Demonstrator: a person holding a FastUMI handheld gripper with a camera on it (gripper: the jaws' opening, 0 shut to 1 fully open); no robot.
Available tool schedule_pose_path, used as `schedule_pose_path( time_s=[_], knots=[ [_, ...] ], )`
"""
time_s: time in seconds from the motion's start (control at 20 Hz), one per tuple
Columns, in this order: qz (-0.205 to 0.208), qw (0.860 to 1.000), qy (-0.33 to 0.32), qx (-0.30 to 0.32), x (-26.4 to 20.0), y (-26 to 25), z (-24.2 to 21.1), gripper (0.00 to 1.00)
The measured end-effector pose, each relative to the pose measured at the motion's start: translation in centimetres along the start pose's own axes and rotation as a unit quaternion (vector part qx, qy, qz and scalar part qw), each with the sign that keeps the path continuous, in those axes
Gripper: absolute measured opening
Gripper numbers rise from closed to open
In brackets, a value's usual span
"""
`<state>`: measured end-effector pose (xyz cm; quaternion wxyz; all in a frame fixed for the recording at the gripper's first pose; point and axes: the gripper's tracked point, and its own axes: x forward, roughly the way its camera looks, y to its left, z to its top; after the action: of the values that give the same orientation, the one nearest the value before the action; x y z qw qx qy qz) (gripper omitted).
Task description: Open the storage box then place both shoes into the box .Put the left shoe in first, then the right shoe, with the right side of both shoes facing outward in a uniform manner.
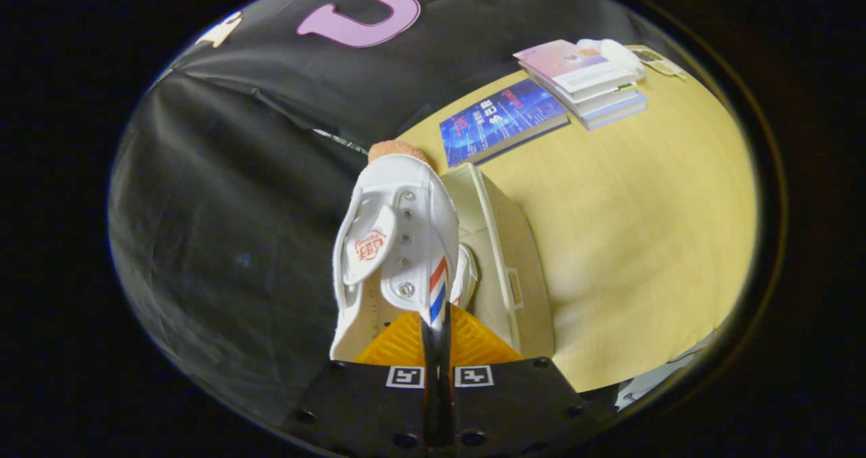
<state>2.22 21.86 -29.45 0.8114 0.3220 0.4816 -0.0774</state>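
My gripper (pixel 438 329) is shut on a white canvas shoe (pixel 396 241), both fingers pinching its side wall where a red, white and blue stripe runs. The shoe hangs in the air, its tan sole toe pointing away from me and its tongue with a red logo facing me. Below and just right of it stands the beige storage box (pixel 504 241), open at the top, on the yellow table. Inside the box a second white shoe (pixel 465 275) peeks out just behind the held one.
On the table (pixel 643 228) beyond the box lies a blue book (pixel 500 120), and farther right a stack of books (pixel 582 79) with a white cloth-like item behind it. The black booth wall hangs at the left.
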Motion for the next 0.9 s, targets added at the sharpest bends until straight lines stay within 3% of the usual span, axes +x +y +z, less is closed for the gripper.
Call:
schedule_pose_path(
  time_s=[0.35,0.75,0.9],
  knots=[
    [-0.051,0.997,-0.001,-0.057,2.1,-1.9,-1.0,0.02],
    [-0.064,0.994,0.004,-0.09,2.2,-1.8,-2.7,0.02],
    [-0.092,0.99,-0.008,-0.106,2.0,-2.2,-2.8,0.03]
  ],
)
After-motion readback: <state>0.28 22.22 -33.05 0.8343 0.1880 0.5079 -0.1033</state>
